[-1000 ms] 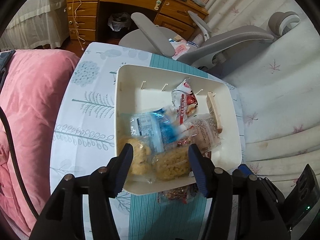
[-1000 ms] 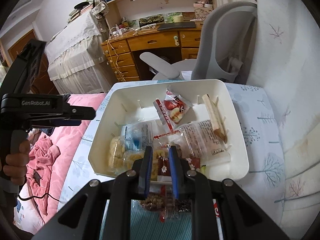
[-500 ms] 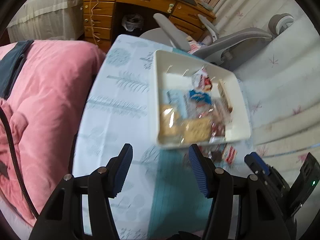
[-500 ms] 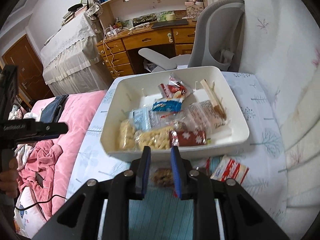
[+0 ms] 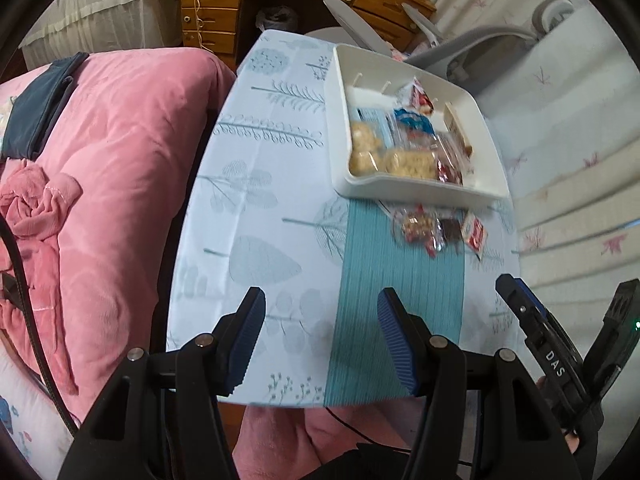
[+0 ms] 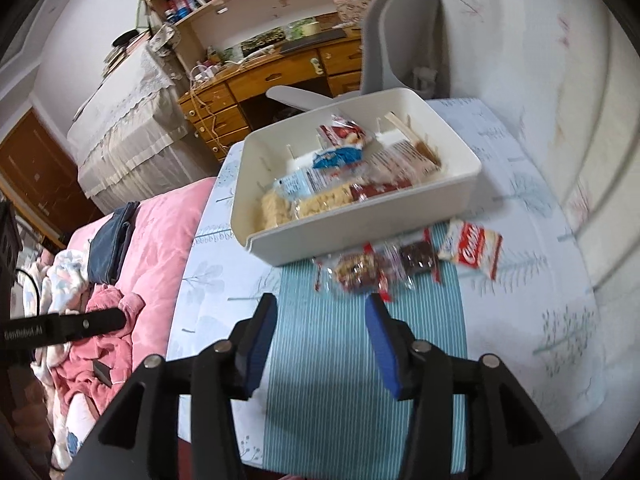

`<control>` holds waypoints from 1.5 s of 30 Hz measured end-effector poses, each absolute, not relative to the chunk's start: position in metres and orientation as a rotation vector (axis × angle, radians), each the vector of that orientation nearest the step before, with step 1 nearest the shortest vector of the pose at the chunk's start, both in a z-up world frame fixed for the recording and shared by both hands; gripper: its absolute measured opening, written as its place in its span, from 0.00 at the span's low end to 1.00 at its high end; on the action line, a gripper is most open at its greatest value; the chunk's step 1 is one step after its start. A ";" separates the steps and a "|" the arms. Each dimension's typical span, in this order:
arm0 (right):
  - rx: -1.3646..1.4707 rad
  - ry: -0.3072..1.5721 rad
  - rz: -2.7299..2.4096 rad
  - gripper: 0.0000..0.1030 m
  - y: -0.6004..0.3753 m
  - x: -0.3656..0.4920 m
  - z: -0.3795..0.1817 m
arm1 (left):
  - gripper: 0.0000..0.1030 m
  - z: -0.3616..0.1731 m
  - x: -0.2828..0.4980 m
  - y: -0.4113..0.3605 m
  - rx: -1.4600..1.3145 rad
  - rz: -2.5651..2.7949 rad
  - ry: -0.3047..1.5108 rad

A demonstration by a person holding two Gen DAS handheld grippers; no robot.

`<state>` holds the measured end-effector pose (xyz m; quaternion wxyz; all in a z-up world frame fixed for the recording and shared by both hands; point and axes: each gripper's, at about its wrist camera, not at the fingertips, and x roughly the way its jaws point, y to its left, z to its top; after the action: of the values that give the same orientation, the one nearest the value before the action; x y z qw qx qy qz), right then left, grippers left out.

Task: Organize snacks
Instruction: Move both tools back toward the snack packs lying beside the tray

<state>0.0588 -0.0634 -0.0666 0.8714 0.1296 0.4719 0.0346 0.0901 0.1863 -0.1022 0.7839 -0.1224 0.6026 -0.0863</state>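
Observation:
A white bin [image 5: 416, 190] [image 6: 360, 236] full of snack packets stands at the far end of the table. Loose on the teal stripe in front of it lie a clear nut packet [image 6: 356, 272] [image 5: 416, 226], a dark brown bar [image 6: 418, 258] and a red-and-white packet [image 6: 474, 250] [image 5: 474, 236]. My left gripper [image 5: 320, 320] is open and empty, pulled back over the table's near edge. My right gripper [image 6: 320, 320] is open and empty, just short of the nut packet.
The small round table [image 5: 256, 216] has a leaf-print cloth. A pink quilt [image 5: 104, 152] lies to the left. A grey chair [image 6: 396, 28] and a wooden desk [image 6: 280, 68] stand beyond the bin. A white wall is on the right.
Both grippers have pulled back from the bin toward the near edge. The right gripper, shut earlier, has opened; a dark red packet now lies in the bin's front.

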 end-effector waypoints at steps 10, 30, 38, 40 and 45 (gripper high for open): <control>0.311 1.034 0.015 0.60 -0.098 0.047 -0.084 | 0.55 -0.105 0.071 0.150 -0.227 -0.201 1.323; -0.019 1.170 0.173 0.61 -0.177 0.086 -0.133 | 0.76 -0.158 0.084 0.039 -0.415 -0.040 1.423; -0.168 1.125 0.292 0.61 -0.192 0.097 -0.149 | 0.80 -0.174 0.095 -0.005 -0.444 -0.053 1.355; -0.199 1.107 0.318 0.61 -0.194 0.099 -0.155 | 0.80 -0.177 0.101 -0.016 -0.442 -0.065 1.322; -0.231 1.069 0.378 0.61 -0.202 0.105 -0.166 | 0.80 -0.183 0.119 -0.040 -0.415 -0.091 1.247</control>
<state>0.1046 -0.2017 -0.1664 0.8373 -0.1091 0.5051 0.1784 0.1189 -0.0402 -0.1832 0.7909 -0.1927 0.5793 -0.0421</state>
